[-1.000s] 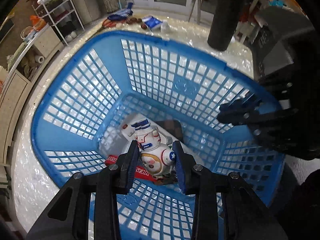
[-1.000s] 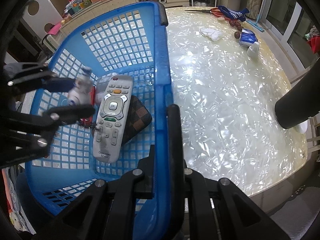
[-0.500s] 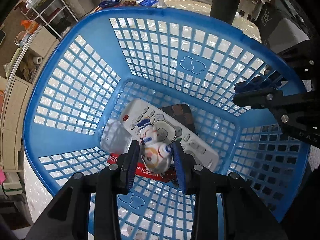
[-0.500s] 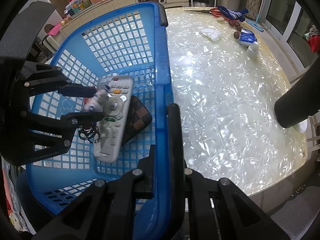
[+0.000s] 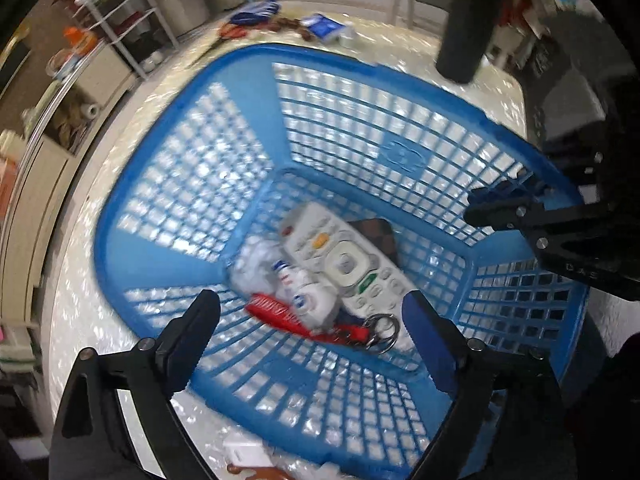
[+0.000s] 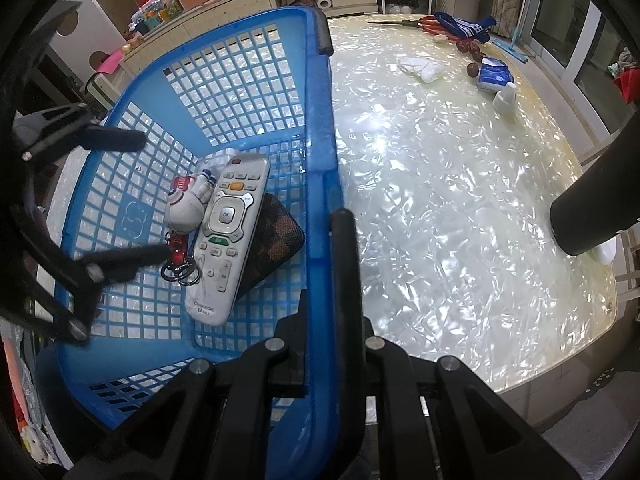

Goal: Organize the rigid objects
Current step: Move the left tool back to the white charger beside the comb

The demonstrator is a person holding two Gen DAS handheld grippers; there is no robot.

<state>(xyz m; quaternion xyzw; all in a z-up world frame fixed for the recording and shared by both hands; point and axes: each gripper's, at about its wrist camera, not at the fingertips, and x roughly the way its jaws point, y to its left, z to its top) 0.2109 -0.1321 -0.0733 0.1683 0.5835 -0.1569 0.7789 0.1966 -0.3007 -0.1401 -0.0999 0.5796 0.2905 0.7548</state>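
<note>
A blue plastic basket (image 5: 192,184) (image 6: 320,128) stands on the pearly table. In it lie a white remote (image 5: 344,264) (image 6: 228,236), a brown checked wallet (image 6: 276,244) under the remote, and a white astronaut keychain (image 5: 304,296) (image 6: 188,208) with a red strap and metal rings. My left gripper (image 5: 312,320) is open and empty above the keychain; it also shows in the right wrist view (image 6: 140,196). My right gripper (image 6: 324,240) is shut on the basket's near rim; it also shows in the left wrist view (image 5: 504,208).
At the table's far end lie scissors (image 6: 404,22), a blue-white cloth (image 6: 464,26), a white rag (image 6: 420,68), a blue packet (image 6: 494,76) and a small white bottle (image 6: 505,98). A black cylinder (image 6: 592,216) stands at the right. Small items (image 5: 244,454) lie in front of the basket.
My left gripper opened and let go of the astronaut keychain, which now lies in the basket beside the remote. The left gripper has drawn back upward. The right gripper has not moved.
</note>
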